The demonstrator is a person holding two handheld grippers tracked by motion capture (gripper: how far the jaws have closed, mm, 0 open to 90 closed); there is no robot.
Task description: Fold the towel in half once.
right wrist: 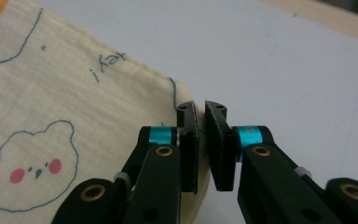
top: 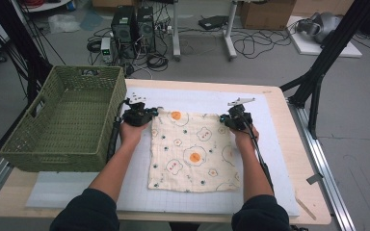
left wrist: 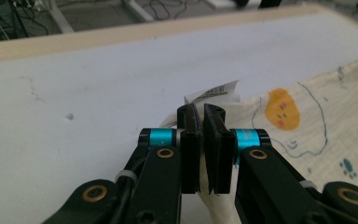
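Left gripper (left wrist: 200, 144) pinches cloth's (top: 192, 151) far-left corner, beside white label (left wrist: 214, 92); right gripper (right wrist: 202, 144) pinches far-right corner. Cloth flat on white mat (top: 274, 159), near green basket (top: 67, 120).

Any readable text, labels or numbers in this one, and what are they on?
"okay!": small handwritten-style print on the cream cloth, seen upside down near the right claw; my best reading.
White sewn-in tag at the cloth corner held by the left claw: dark printed lines, too small and blurred to read.
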